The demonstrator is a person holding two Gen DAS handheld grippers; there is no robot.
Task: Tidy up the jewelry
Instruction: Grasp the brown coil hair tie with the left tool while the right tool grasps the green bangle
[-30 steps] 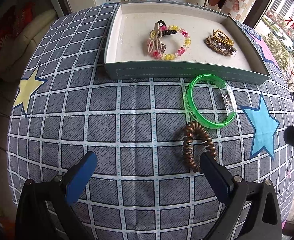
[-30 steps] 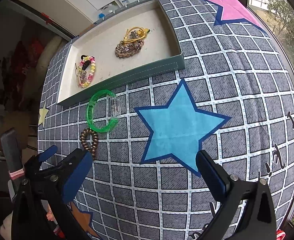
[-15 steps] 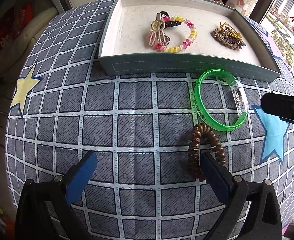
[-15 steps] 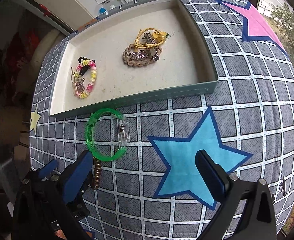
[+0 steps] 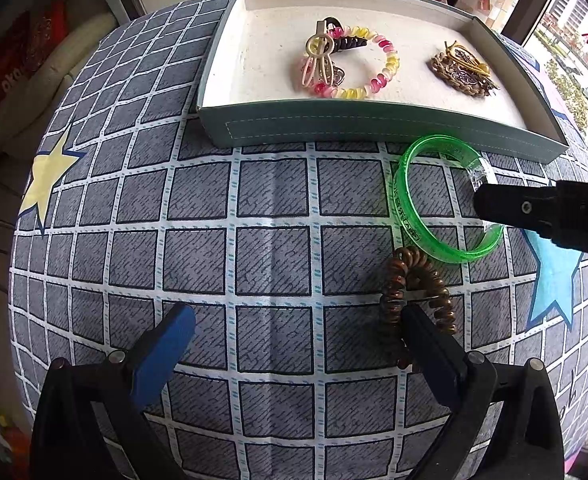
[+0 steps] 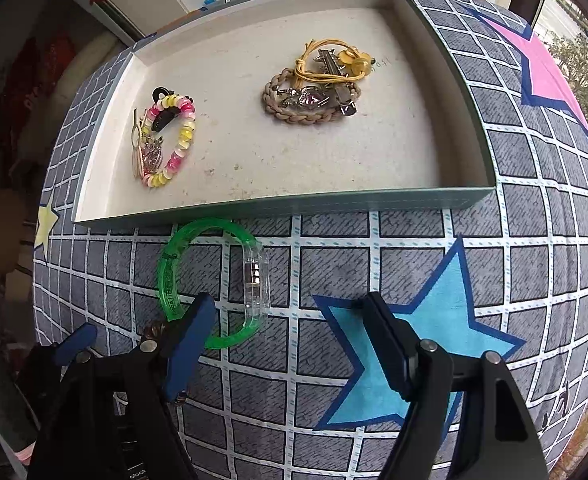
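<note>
A green plastic bangle with a clear clasp lies on the checked cloth just in front of the grey tray. A brown spiral hair tie lies just nearer than it. My left gripper is open, its right finger over the near end of the hair tie. My right gripper is open, low over the cloth, its left finger over the bangle's near rim; it also shows in the left wrist view.
In the tray lie a pink and yellow bead bracelet with hair clips at left and a braided bracelet with a yellow hair tie and clips at right. The cloth has yellow, blue and pink stars.
Both grippers have moved forward toward the tray. The right gripper has come down and left to the green bangle. The left gripper's right finger now overlaps the brown hair tie.
</note>
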